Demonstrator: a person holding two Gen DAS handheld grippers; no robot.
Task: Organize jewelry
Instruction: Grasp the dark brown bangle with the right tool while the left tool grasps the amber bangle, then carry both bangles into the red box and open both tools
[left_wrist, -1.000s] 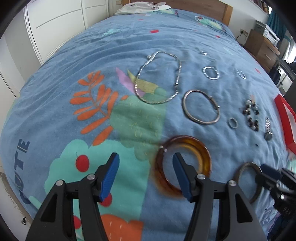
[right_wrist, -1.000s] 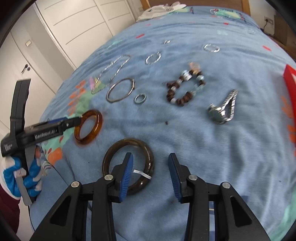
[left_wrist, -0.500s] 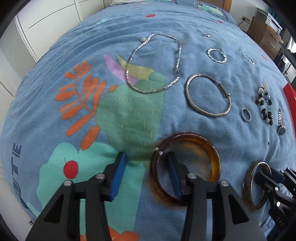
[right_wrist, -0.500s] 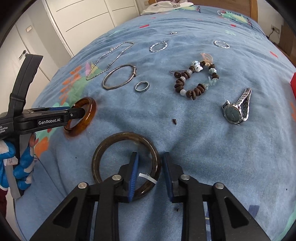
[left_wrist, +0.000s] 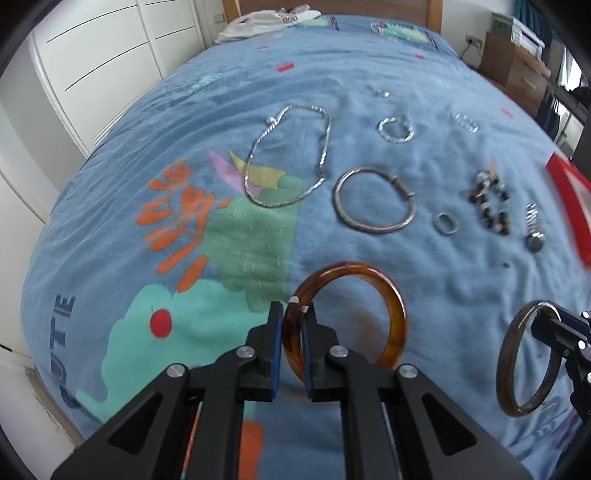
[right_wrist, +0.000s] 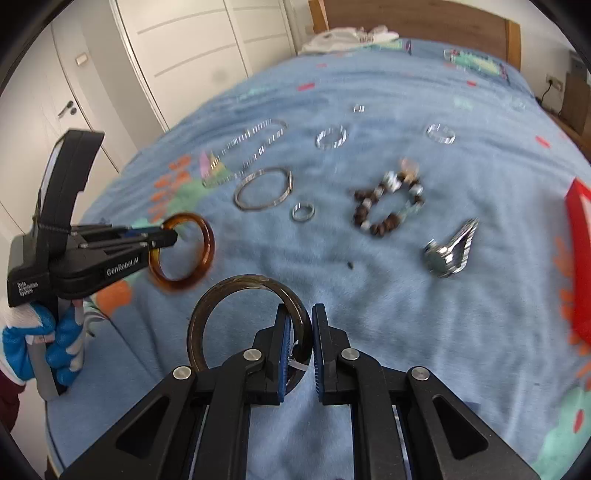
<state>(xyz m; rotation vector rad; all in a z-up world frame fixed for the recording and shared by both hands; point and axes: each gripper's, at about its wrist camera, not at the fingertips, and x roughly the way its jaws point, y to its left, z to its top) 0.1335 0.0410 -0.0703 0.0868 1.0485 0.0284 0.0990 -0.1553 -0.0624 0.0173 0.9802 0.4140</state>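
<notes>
Blue patterned bed (left_wrist: 332, 74) | left claw (left_wrist: 292, 341) closing on amber bangle (left_wrist: 395, 317) | right claw (right_wrist: 298, 341) closing on dark bangle (right_wrist: 207, 310) | red tray (right_wrist: 580, 258) at two o'clock, right claw nearer.

We see an amber bangle (left_wrist: 395, 317) and, at its three o'clock, a dark brown bangle (left_wrist: 517, 354), both tilted up off the bed, with silver pieces lying at twelve o'clock.

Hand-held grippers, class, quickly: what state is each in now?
Left hand-held gripper: closing on the amber bangle, which sits between its jaws.
Right hand-held gripper: closing on the dark bangle.
</notes>
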